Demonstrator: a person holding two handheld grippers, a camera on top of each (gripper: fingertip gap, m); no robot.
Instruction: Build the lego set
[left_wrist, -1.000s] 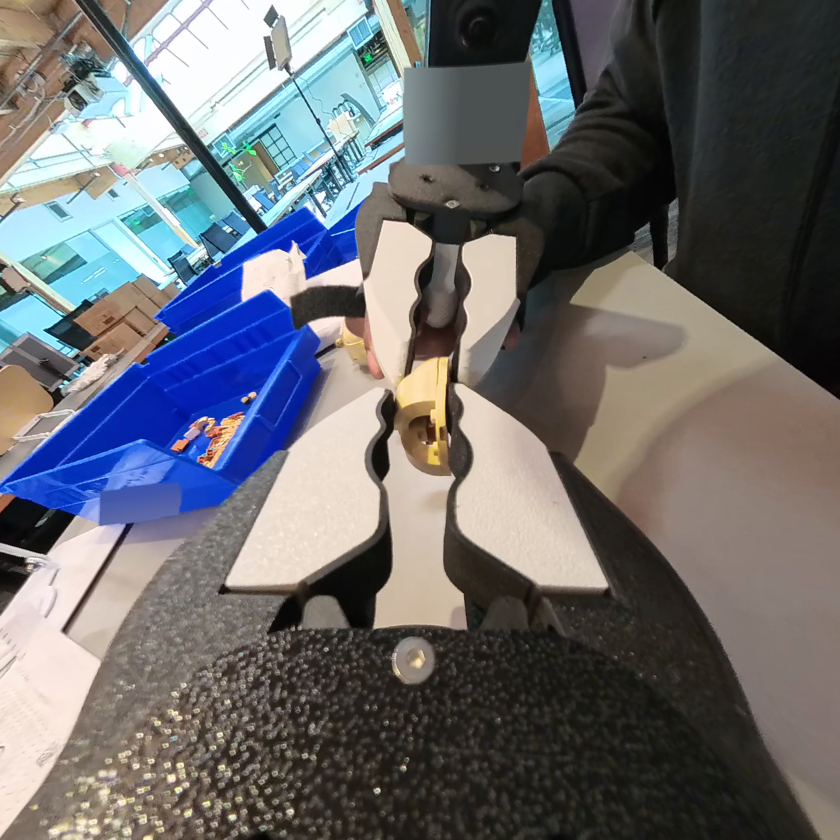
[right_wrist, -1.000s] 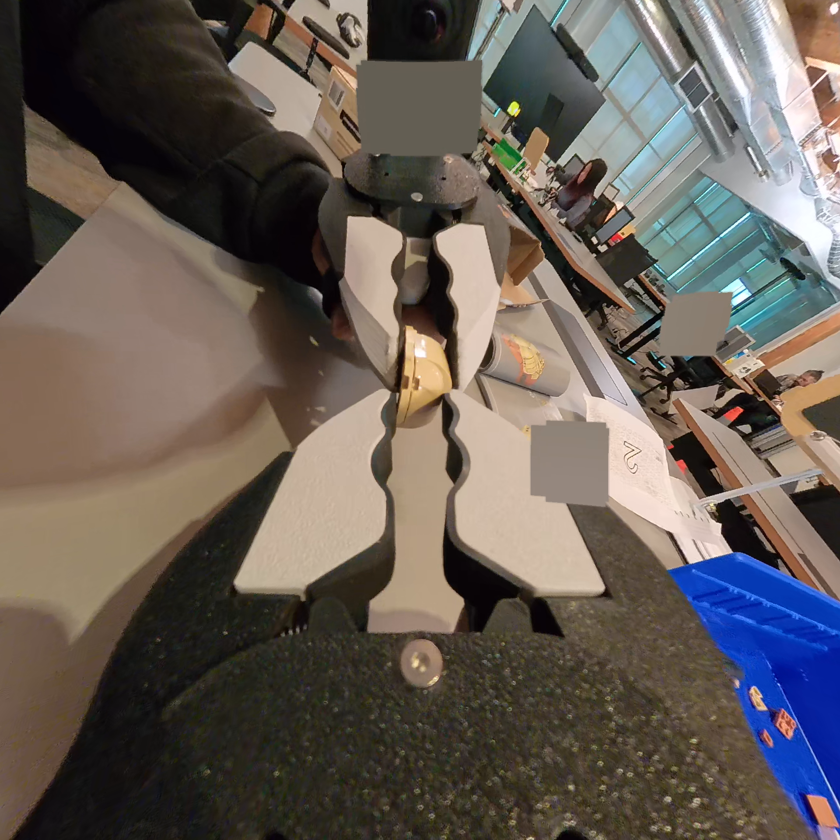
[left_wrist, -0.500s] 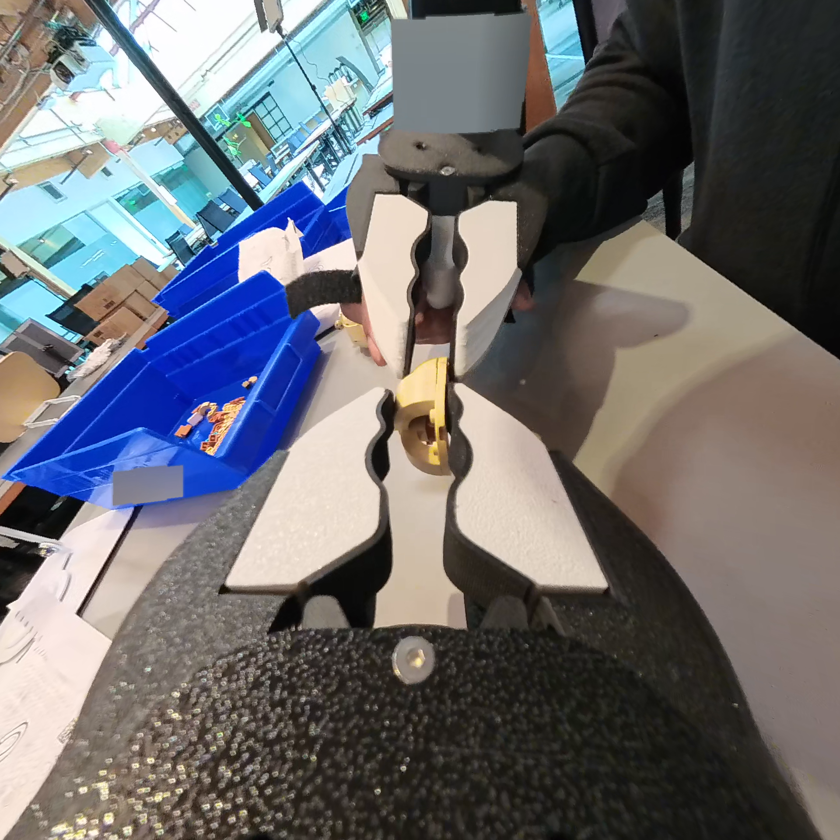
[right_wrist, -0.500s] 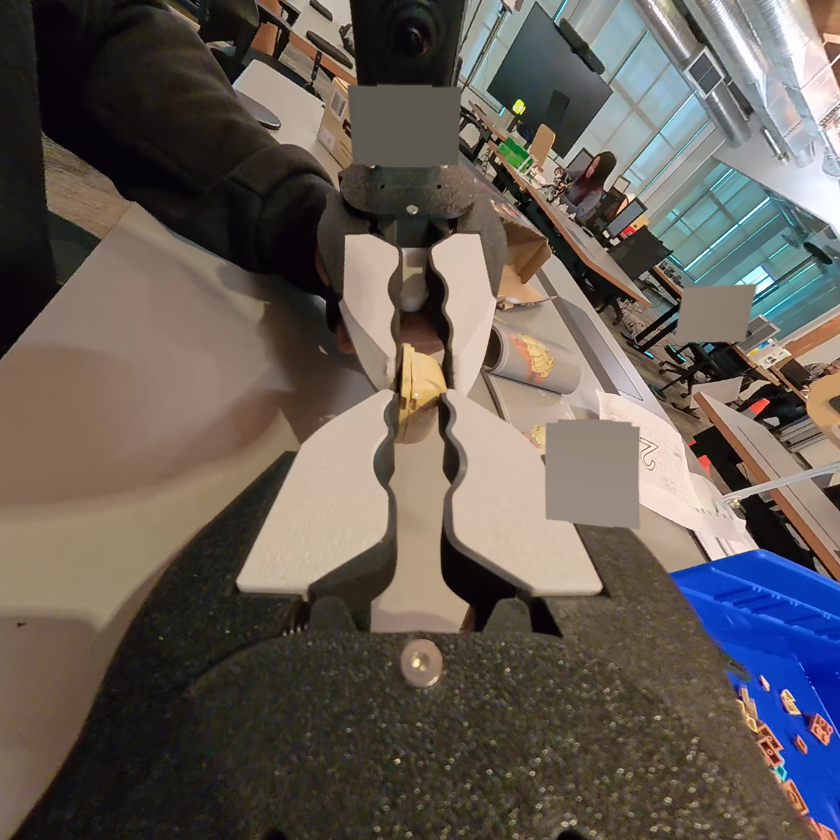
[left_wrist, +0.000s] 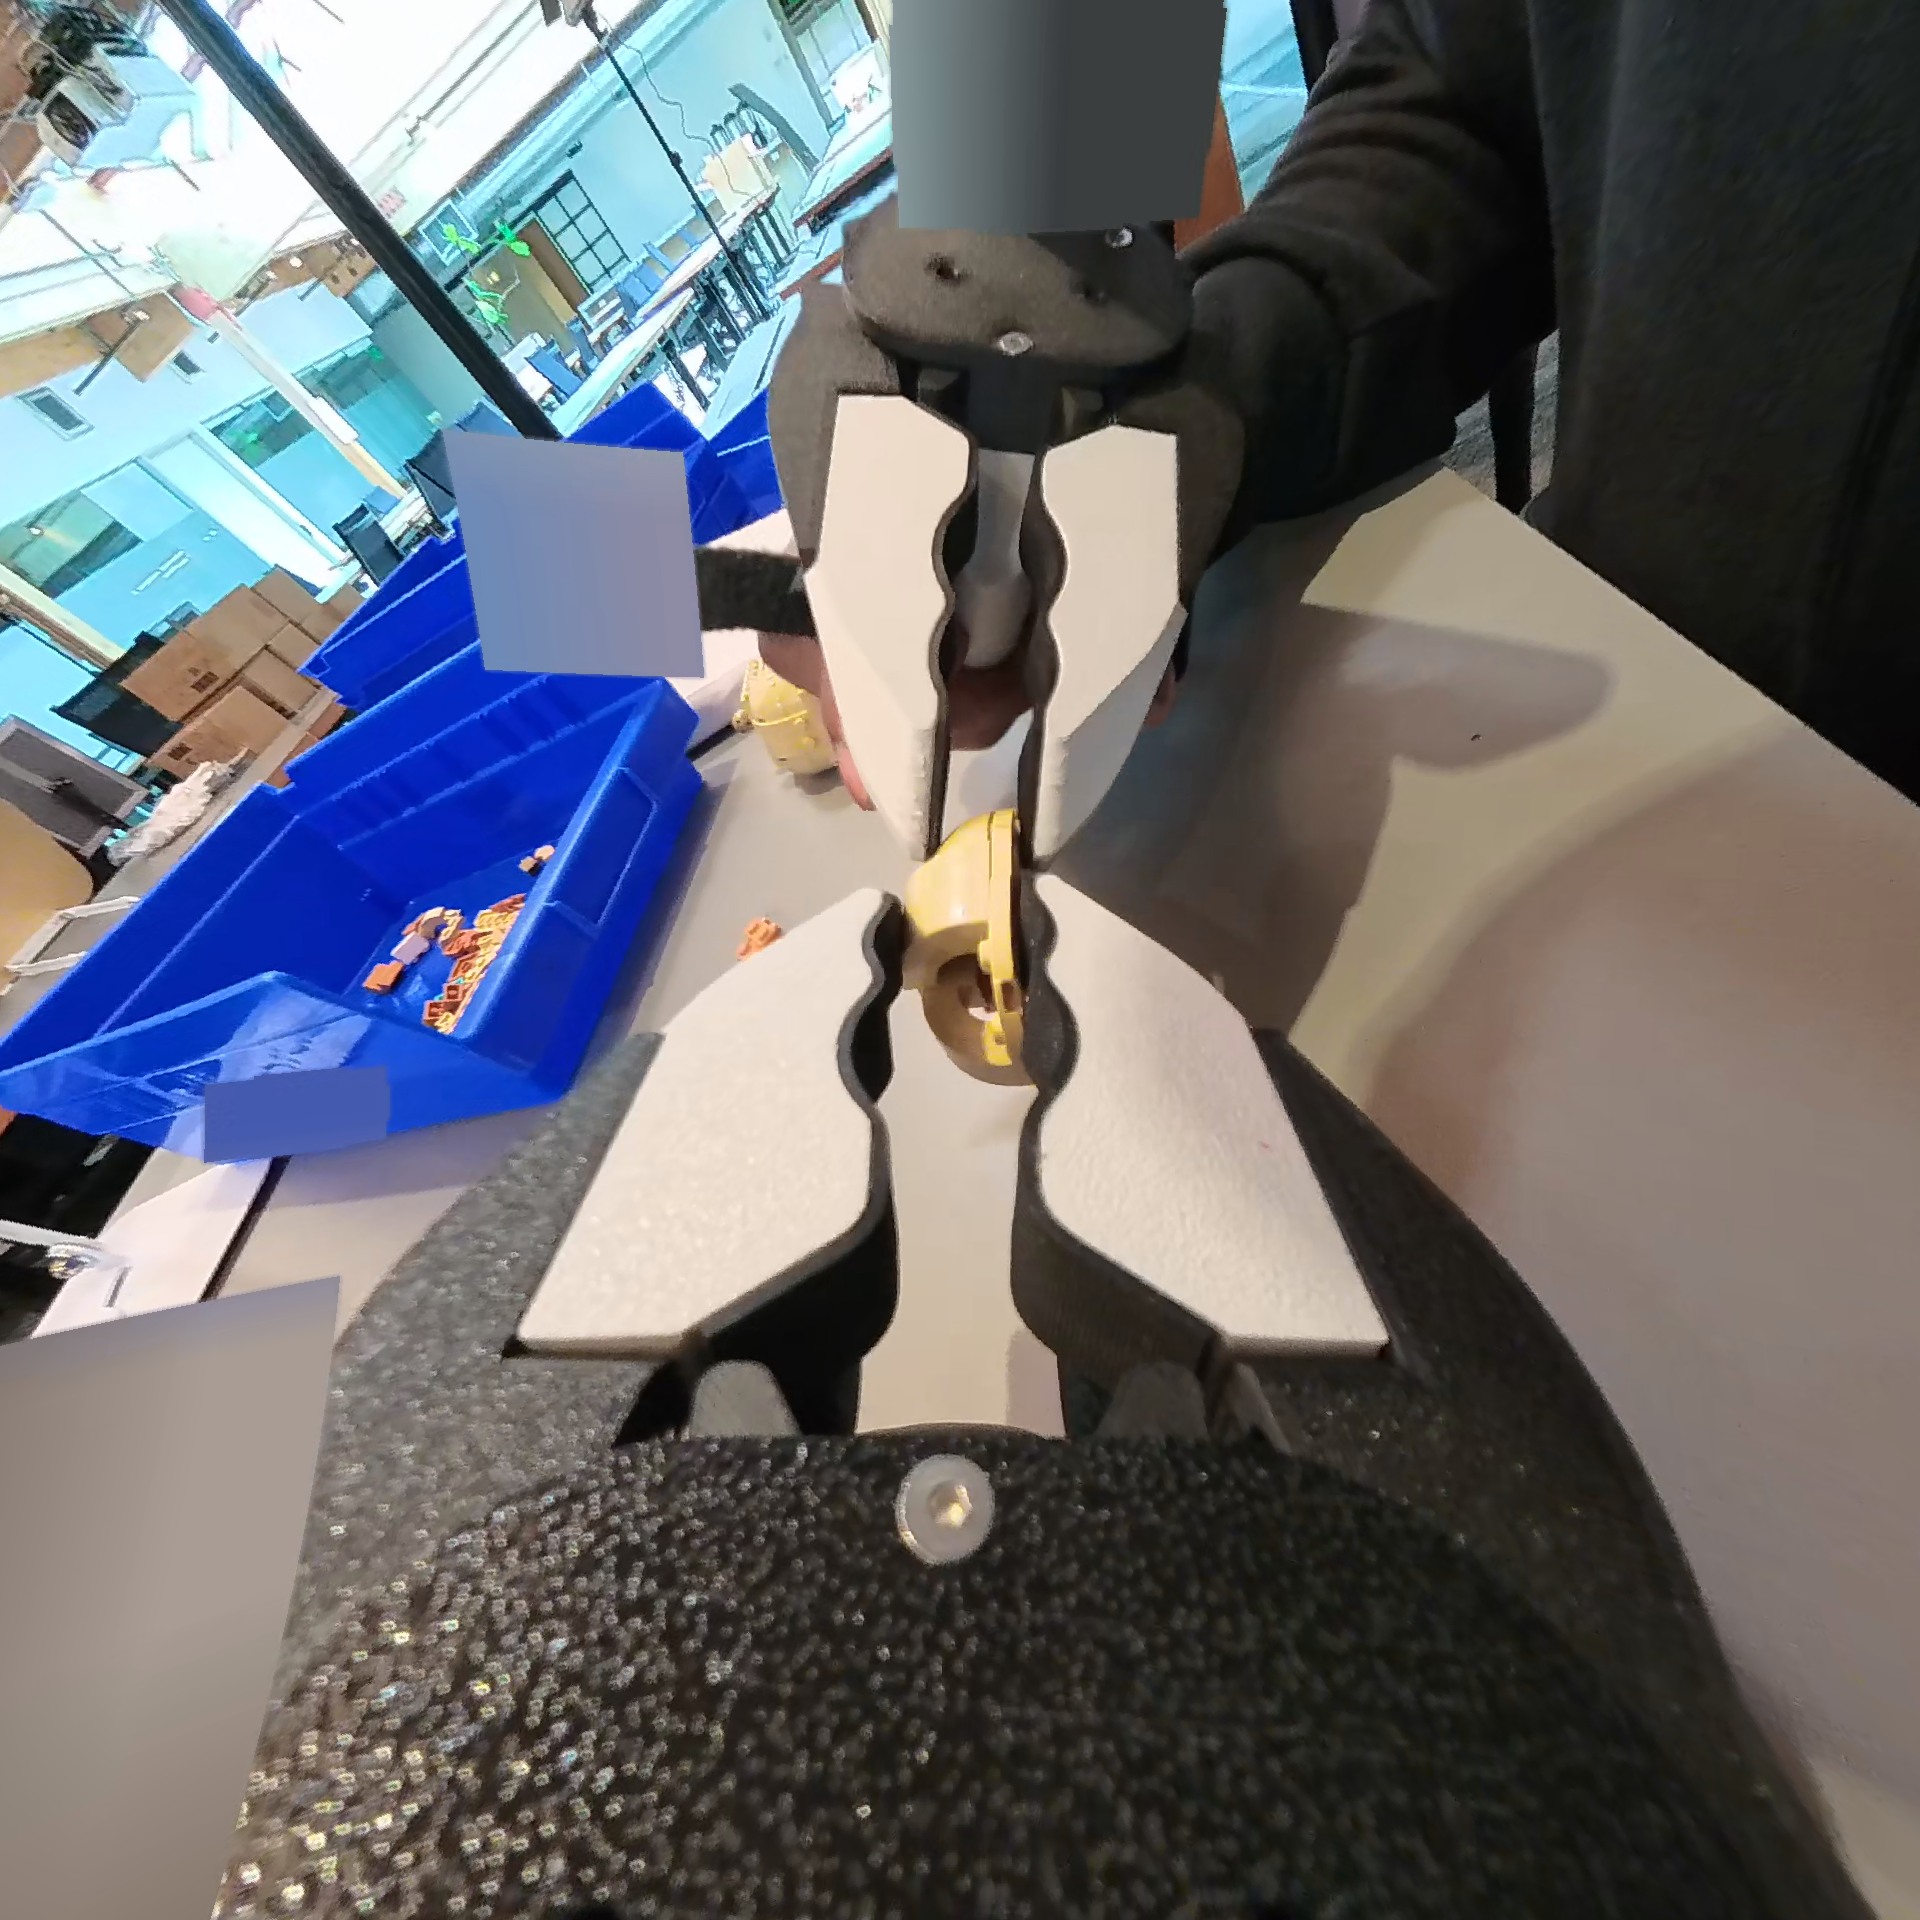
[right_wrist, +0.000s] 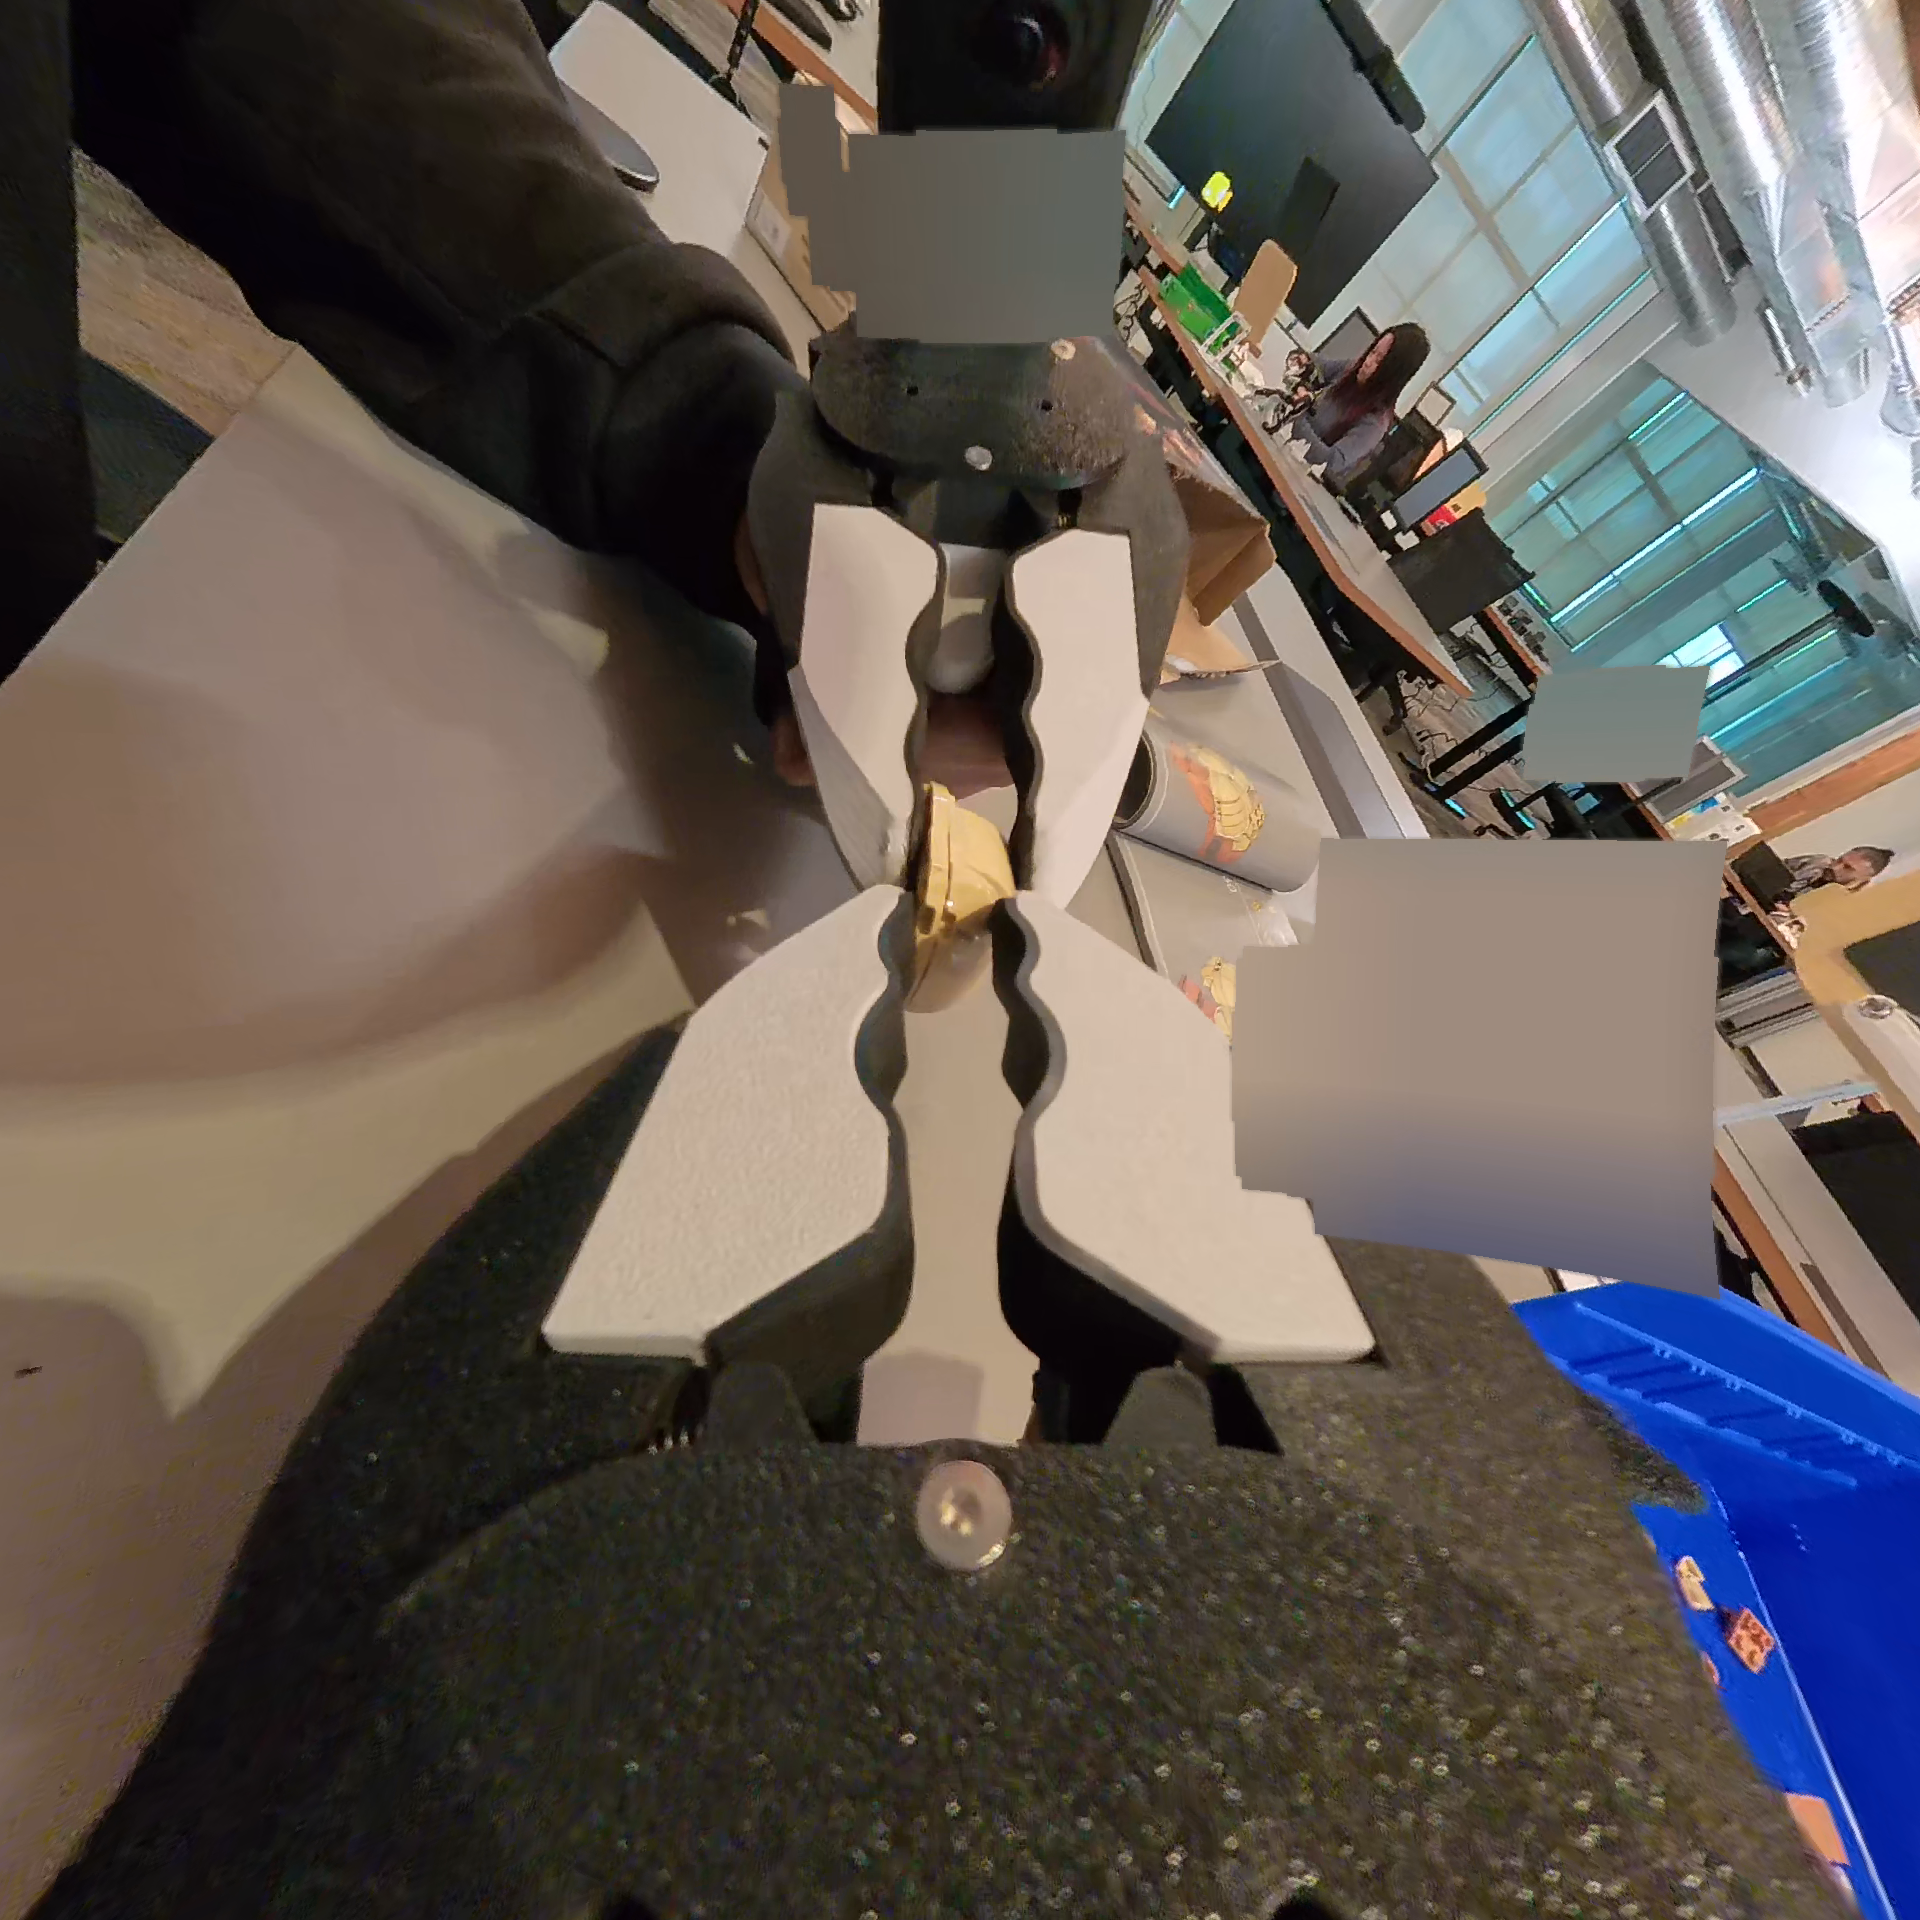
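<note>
The tan lego piece (left_wrist: 971, 961) is in the air above the white table (left_wrist: 1558, 935), between my two tools, which meet tip to tip over the part of the table near its front edge. My left gripper (left_wrist: 961, 935) pinches this rounded piece at its tips, and I see the hollow underside turned toward the camera. My right gripper (right_wrist: 951, 940) comes from the opposite side and its tips also close on the same piece, on the flat rim part, so both tools grip it together. I think I am pressing two parts into one, or passing the piece from one tool to the other; I cannot tell which.

The build seems to be at an early stage. Another tan assembly (left_wrist: 784, 717) lies further back on the table, beside the blue bin (left_wrist: 312, 987) at the table's left edge. Many small orange bricks (left_wrist: 457, 940) are in this bin unused, and one orange brick (left_wrist: 758, 935) lies alone on the table near it.
</note>
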